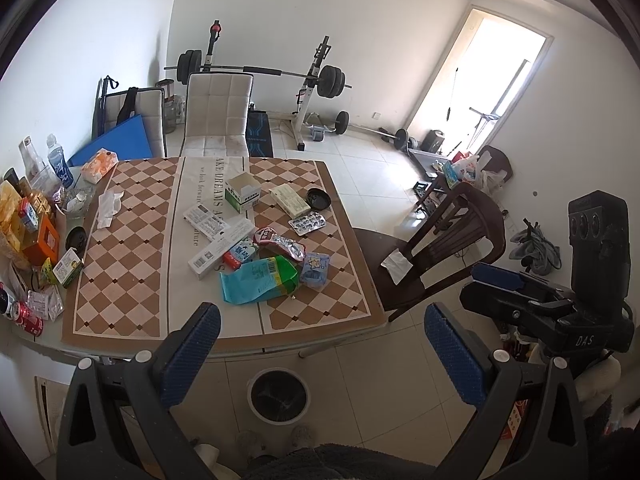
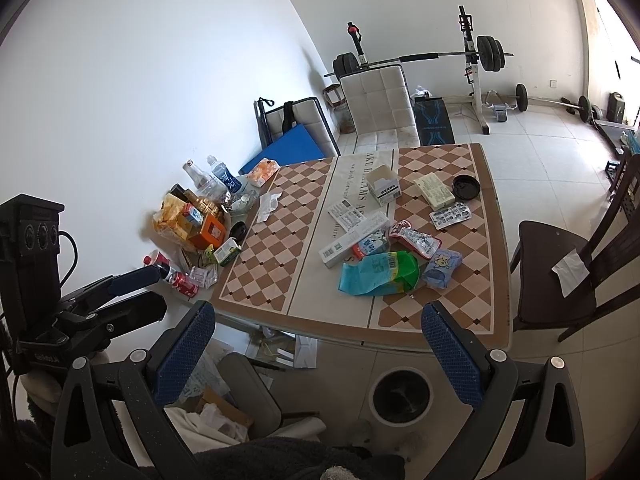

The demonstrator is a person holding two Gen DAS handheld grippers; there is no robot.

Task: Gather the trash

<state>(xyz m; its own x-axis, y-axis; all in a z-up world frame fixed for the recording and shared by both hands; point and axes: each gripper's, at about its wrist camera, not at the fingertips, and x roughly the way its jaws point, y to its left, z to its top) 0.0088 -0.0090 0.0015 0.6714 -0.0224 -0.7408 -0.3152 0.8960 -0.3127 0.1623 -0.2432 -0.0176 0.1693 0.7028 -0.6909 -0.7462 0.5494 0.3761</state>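
Trash lies on the checkered table (image 1: 120, 280) (image 2: 260, 276): a blue-green bag (image 1: 258, 286) (image 2: 378, 278), a long white box (image 1: 222, 246) (image 2: 352, 238), a red-silver wrapper (image 1: 280, 242) (image 2: 416, 240), a blue packet (image 1: 315, 269) (image 2: 442, 268), a blister pack (image 1: 307, 222) (image 2: 451, 214) and an open white carton (image 1: 243, 192) (image 2: 383, 185). A white bin (image 1: 279, 395) (image 2: 401, 397) with a dark liner stands on the floor below the table's near edge. My left gripper (image 1: 322, 354) is open and empty above the bin. My right gripper (image 2: 318, 354) is open and empty, also seen at the right of the left wrist view (image 1: 496, 280).
Bottles, cans and snack boxes (image 1: 32, 224) (image 2: 192, 216) crowd the table's left side. A dark wooden chair (image 1: 432, 248) (image 2: 568, 272) stands right of the table, a white chair (image 1: 218, 114) (image 2: 380, 108) behind it. A weight bench (image 1: 312, 80) stands by the far wall.
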